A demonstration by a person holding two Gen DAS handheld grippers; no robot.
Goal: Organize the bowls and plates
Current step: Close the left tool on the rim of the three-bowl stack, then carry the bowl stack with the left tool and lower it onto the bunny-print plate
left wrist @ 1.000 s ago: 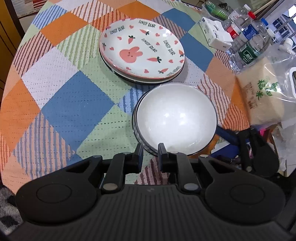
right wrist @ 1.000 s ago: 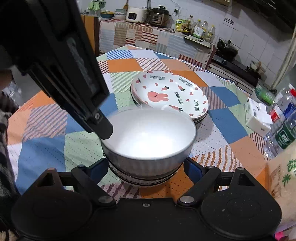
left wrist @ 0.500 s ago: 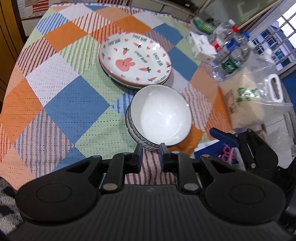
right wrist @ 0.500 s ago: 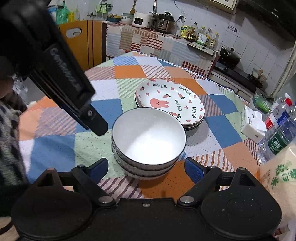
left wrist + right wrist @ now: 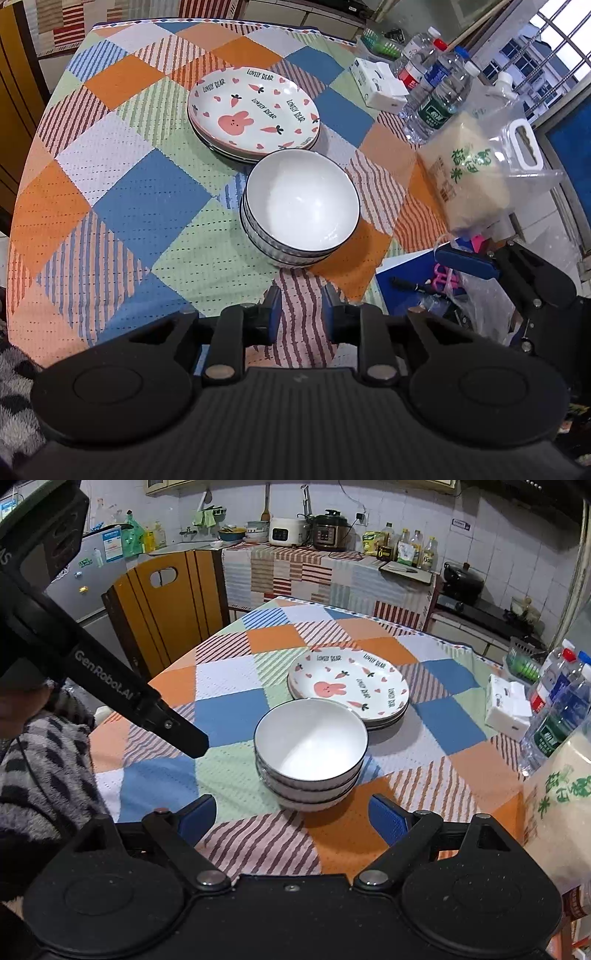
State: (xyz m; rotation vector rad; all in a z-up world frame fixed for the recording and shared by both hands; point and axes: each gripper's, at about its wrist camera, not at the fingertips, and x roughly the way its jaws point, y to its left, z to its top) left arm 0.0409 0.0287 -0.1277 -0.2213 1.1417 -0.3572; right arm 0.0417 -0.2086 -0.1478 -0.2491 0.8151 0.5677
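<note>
A stack of white bowls with dark rims (image 5: 301, 210) (image 5: 310, 753) stands on the checked tablecloth (image 5: 147, 206) (image 5: 229, 709). Just behind it lies a stack of bunny-and-carrot plates (image 5: 255, 114) (image 5: 349, 686). My left gripper (image 5: 301, 306) hovers near the table's front edge, short of the bowls, jaws narrowly apart and empty. It shows in the right wrist view (image 5: 184, 734) at the left. My right gripper (image 5: 291, 816) is wide open and empty, pulled back from the bowls; it shows in the left wrist view (image 5: 480, 262) at the right.
Water bottles (image 5: 436, 99) (image 5: 557, 705), a white box (image 5: 376, 85) (image 5: 506, 705) and a bag of rice (image 5: 469, 166) (image 5: 557, 805) stand along the right side. A wooden chair (image 5: 166, 605) is at the far left edge. A kitchen counter (image 5: 332, 565) is behind.
Both grippers have pulled back and up from the bowl stack. The right gripper, earlier around the bowls, is now clear of them.
</note>
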